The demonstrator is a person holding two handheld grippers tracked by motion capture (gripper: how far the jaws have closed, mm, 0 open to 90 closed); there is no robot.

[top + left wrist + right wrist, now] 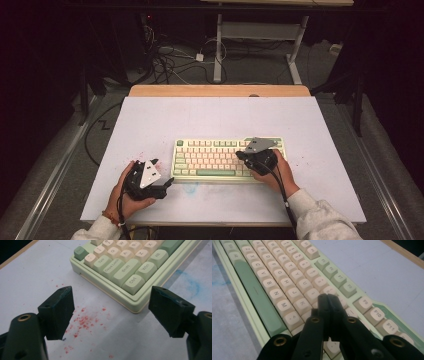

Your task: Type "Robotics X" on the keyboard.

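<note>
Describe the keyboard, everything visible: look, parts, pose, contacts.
The keyboard is compact, with a pale green, plastic-looking case, cream letter keys and green modifiers, function keys and space bar. It lies flat on the white table, near the front edge, long side across. The right gripper, shut, is over its right-hand keys with tips at the key tops; actual contact cannot be told. The left gripper, open, sits off its left corner, apart from it.

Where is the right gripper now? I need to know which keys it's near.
In the high view the right gripper sits over the keyboard's right end; its shut fingers point down at keys just right of K.
</note>
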